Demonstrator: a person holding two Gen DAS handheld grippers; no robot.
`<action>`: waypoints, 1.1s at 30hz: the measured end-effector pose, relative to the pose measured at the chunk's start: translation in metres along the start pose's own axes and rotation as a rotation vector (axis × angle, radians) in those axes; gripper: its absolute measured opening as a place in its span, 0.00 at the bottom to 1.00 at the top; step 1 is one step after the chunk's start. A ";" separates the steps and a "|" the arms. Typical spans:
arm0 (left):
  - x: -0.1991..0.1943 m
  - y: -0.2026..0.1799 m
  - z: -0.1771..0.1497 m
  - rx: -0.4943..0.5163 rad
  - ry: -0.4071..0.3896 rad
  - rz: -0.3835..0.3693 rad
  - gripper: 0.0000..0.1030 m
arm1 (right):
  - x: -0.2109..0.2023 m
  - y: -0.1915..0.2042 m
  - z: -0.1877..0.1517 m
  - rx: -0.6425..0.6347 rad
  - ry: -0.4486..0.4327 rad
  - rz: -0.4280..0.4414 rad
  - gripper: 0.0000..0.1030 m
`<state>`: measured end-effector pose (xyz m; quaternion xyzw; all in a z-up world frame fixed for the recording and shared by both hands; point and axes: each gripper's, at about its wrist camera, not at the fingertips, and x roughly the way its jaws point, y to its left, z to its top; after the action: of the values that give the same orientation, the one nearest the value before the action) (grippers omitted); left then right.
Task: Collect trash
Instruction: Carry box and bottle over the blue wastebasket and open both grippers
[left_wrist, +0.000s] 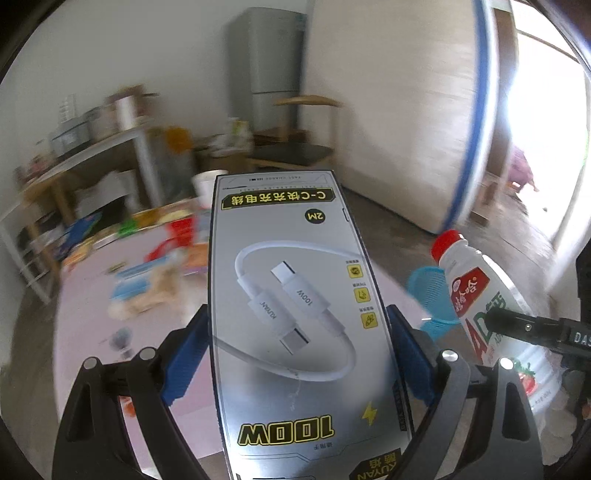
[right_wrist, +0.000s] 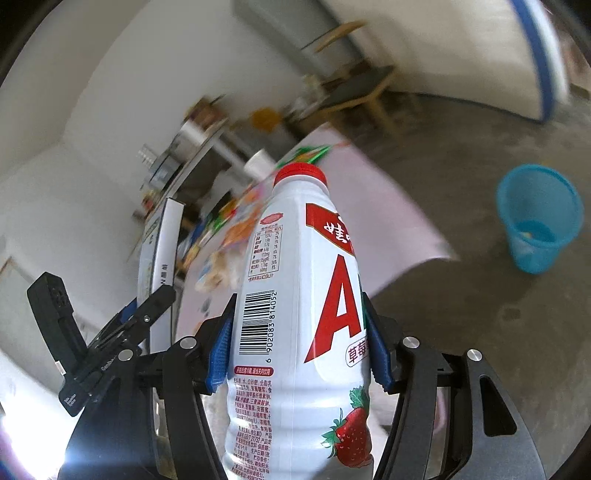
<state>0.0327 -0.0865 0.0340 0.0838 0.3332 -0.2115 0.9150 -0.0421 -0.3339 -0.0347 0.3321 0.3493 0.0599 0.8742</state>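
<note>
Left hand-held gripper (left_wrist: 295, 354): you have it clamped on the box (left_wrist: 291, 314), a flat cable carton, blue pads pressing both long edges so it stands out ahead of the fingers and cannot slip flat.
Right hand-held gripper (right_wrist: 299, 343): you have it closed on the bottle (right_wrist: 295, 314), pads squeezing the body at the label, red cap pointing away from you; gripping the wide middle keeps it from swinging.
Where the trash is: both pieces are in the air in your grippers, off the tabletop (left_wrist: 92, 295); in the right wrist view the box shows edge-on just to the left of the bottle.
Bin (right_wrist: 537, 221): blue mesh basket on the floor, well apart from the tabletop edge, mouth open upward, something small already at its bottom.
Tabletop: pink cover, with more wrappers and packets lying blurred across its far side.
Step, as I judge it: you are carrying both items toward the bin; next you need each one above its mouth before letting go.
Risk: the long box may catch the rim.
</note>
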 end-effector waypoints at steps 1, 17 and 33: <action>0.007 -0.013 0.006 0.016 0.013 -0.047 0.86 | -0.009 -0.011 0.001 0.024 -0.020 -0.013 0.56; 0.162 -0.170 0.065 0.171 0.365 -0.445 0.86 | -0.052 -0.168 -0.001 0.392 -0.167 -0.158 0.56; 0.379 -0.321 0.116 0.064 0.660 -0.575 0.90 | 0.041 -0.349 0.096 0.747 -0.183 -0.142 0.69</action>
<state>0.2185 -0.5342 -0.1258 0.0790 0.6109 -0.4297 0.6602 0.0068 -0.6411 -0.2241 0.6063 0.2900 -0.1621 0.7226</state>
